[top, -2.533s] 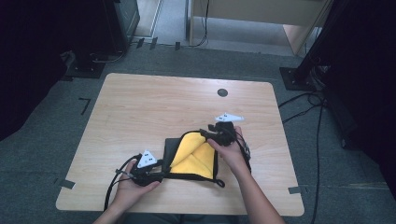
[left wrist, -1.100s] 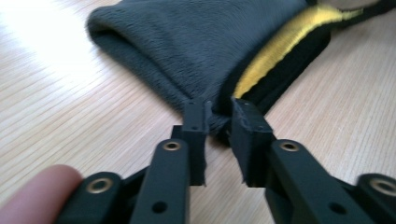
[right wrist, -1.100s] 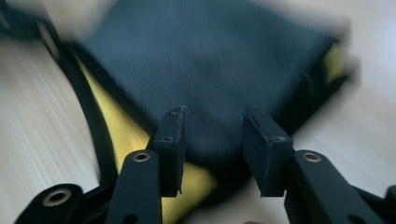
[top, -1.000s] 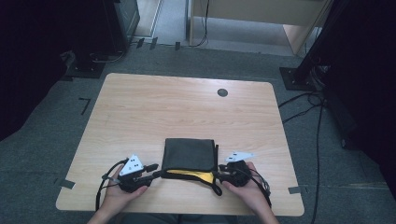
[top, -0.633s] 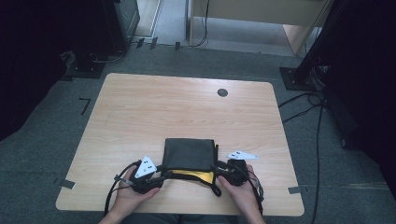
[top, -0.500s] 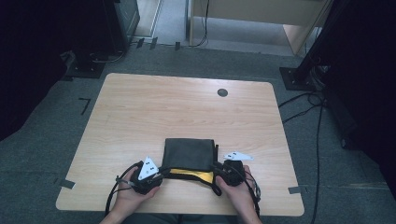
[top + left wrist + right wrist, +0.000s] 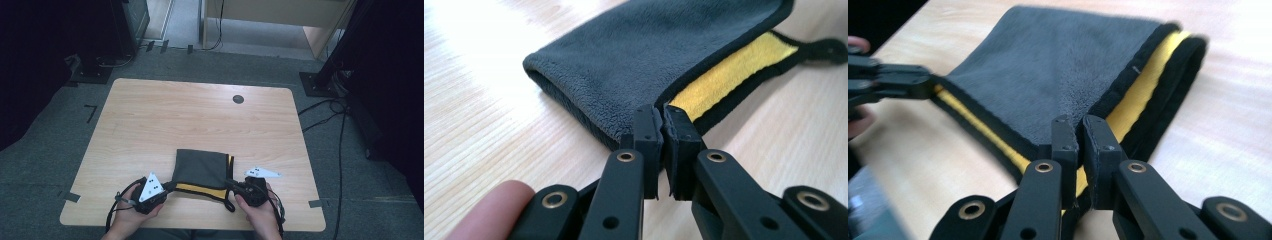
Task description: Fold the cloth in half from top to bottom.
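Note:
A dark grey cloth [image 7: 200,167] with a yellow inner face and black trim lies folded near the front edge of the wooden table [image 7: 200,120]. My left gripper [image 7: 172,186] pinches its near left corner; in the left gripper view the jaws [image 7: 663,112] are shut on the cloth's [image 7: 649,55] edge. My right gripper [image 7: 230,184] grips the near right corner, where its jaws [image 7: 1080,122] have just been closing on the cloth's [image 7: 1063,65] trim. The left gripper [image 7: 893,82] also appears at the far corner in the right gripper view.
A black round grommet [image 7: 238,99] sits near the table's far edge. The cloth's black hanging loop [image 7: 229,205] trails toward the front edge. Cables [image 7: 325,115] run over the grey floor to the right, and dark equipment stands at the back left.
The cloth was folded over and laid flat. Both hands came to its near corners, shifted slightly inward, and the jaws shut on the corners.

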{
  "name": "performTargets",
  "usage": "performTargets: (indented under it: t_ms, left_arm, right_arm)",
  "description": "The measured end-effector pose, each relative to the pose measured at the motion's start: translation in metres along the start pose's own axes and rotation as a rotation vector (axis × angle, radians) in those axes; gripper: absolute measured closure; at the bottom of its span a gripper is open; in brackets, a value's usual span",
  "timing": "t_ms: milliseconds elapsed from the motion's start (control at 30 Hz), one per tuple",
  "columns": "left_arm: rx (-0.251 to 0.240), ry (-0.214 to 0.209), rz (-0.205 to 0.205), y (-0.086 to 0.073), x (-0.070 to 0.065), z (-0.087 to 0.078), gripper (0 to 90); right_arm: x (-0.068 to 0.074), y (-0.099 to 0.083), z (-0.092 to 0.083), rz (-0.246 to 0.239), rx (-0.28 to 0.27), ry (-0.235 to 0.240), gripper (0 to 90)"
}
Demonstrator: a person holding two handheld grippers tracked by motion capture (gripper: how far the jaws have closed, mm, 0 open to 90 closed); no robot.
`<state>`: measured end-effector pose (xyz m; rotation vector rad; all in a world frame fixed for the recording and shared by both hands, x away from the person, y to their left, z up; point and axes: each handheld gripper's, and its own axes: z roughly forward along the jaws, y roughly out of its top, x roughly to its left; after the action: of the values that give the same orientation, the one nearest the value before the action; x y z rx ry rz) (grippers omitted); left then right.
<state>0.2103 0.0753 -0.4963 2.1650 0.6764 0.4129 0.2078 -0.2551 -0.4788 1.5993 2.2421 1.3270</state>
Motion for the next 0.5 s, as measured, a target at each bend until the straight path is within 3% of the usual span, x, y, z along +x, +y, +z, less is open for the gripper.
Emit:
performTargets:
  t_ms: [100, 167, 200, 233, 267, 300, 333, 400, 433, 467, 500]
  left_arm:
    - [0.079, -0.041, 0.04, -0.009, -0.002, 0.008, 77.9]
    - [0.051, -0.1, 0.015, -0.01, 0.001, 0.005, 69.1]
    - [0.011, -0.138, -0.017, -0.009, 0.005, 0.001, 66.1]
    - [-0.041, -0.178, -0.061, -0.007, 0.009, -0.003, 58.6]
    - [-0.086, -0.203, -0.111, -0.004, 0.015, -0.007, 58.6]
    - [-0.148, -0.208, -0.203, 0.0, 0.025, -0.009, 53.2]
    - [-0.148, -0.208, -0.203, 0.0, 0.025, -0.009, 52.2]
    - [-0.151, -0.132, -0.264, 0.005, 0.029, -0.002, 51.6]
    - [-0.125, -0.093, -0.297, 0.007, 0.03, 0.005, 51.4]
    - [-0.091, -0.067, -0.308, 0.008, 0.029, 0.013, 51.2]
    - [-0.047, -0.043, -0.301, 0.008, 0.026, 0.02, 49.7]
  right_arm:
    - [0.001, -0.015, 0.007, -0.018, 0.071, -0.014, 84.6]
    - [-0.002, -0.022, 0.014, -0.041, 0.116, -0.039, 81.0]
    - [-0.004, -0.023, 0.014, -0.036, 0.123, -0.035, 78.3]
    - [-0.004, -0.019, 0.005, -0.047, 0.09, -0.044, 68.8]
    - [-0.004, -0.019, 0.005, -0.047, 0.09, -0.044, 68.8]
    - [-0.002, -0.01, -0.006, -0.061, 0.02, -0.057, 64.1]
    - [-0.002, -0.01, -0.006, -0.061, 0.02, -0.057, 64.1]
    - [0.002, -0.001, -0.011, -0.067, -0.069, -0.081, 59.1]
    - [0.005, 0.004, -0.009, -0.086, -0.104, -0.102, 57.9]
    - [0.009, 0.007, -0.004, -0.108, -0.128, -0.122, 55.2]
    - [0.019, 0.009, 0.014, -0.193, -0.14, -0.18, 51.9]
